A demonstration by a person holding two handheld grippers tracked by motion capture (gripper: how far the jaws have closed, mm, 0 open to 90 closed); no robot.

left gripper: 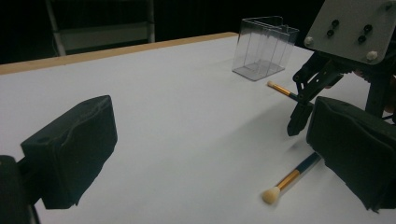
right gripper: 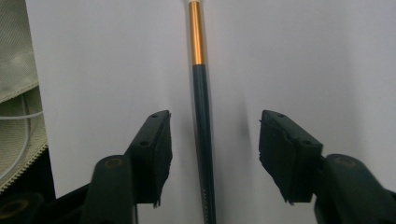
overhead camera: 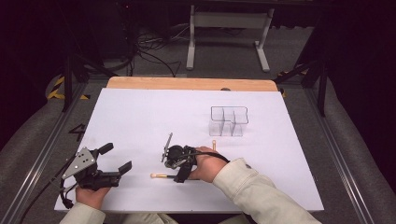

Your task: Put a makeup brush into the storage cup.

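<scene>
Jaws of the right gripper [right gripper: 215, 158] straddle a dark-handled, gold-banded brush [right gripper: 203, 130] untouched (worktop's six o'clock); left gripper [overhead camera: 116, 161] gapes empty.

White table [overhead camera: 140, 121]: two makeup brushes [overhead camera: 161, 176], clear organizer [overhead camera: 228, 122].

Your right gripper [overhead camera: 180, 176] hides the dark handle end of the gold-banded makeup brush [overhead camera: 160, 176] in the high view | right gripper view cuts the brush's bristle head off at the top edge | second small gold-handled brush [overhead camera: 214, 145] beside the clear plastic compartment box [overhead camera: 228, 121]: too small to tell details
</scene>
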